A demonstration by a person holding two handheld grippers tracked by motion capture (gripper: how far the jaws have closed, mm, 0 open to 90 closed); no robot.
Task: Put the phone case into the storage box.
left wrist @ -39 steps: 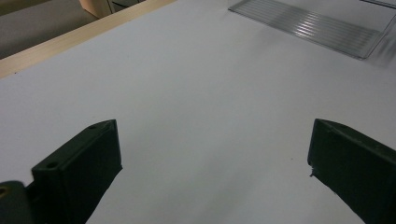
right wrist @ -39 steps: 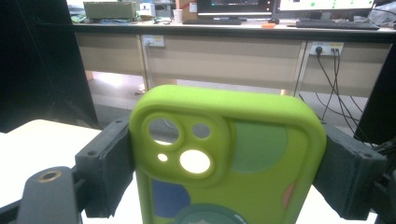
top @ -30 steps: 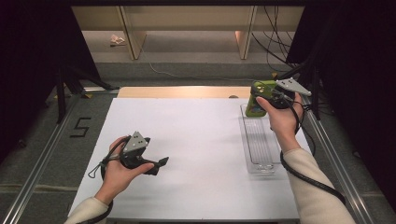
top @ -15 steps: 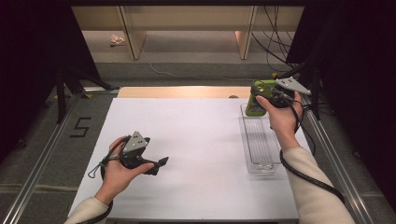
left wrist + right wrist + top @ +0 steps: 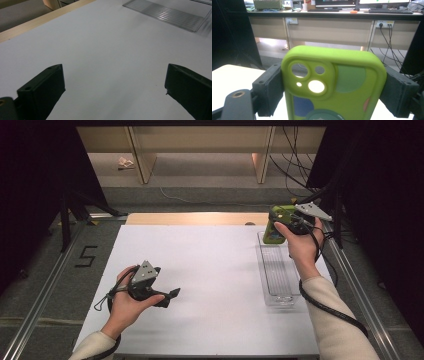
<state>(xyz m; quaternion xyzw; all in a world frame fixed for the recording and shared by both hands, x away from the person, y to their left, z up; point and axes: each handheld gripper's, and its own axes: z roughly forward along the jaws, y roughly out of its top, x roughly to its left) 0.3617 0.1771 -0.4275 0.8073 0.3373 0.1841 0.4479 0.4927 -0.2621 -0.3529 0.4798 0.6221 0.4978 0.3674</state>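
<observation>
A lime-green phone case (image 5: 332, 82) with camera cut-outs stands upright between the jaws of my right gripper (image 5: 332, 90), which press on both its sides. From above, that right gripper (image 5: 287, 225) holds the green case (image 5: 274, 231) at the far end of a clear plastic tray (image 5: 277, 270) on the table's right side. My left gripper (image 5: 170, 296) rests low over the white table (image 5: 210, 270) at the front left. In the left gripper view its jaws stand wide apart, the left gripper (image 5: 112, 87) having only bare table between them.
The clear ribbed tray (image 5: 165, 13) lies lengthwise along the right of the white sheet. A wooden strip (image 5: 195, 218) runs along the far table edge. Metal rails (image 5: 45, 295) flank the table, with a desk (image 5: 332, 25) and cables (image 5: 389, 50) beyond it.
</observation>
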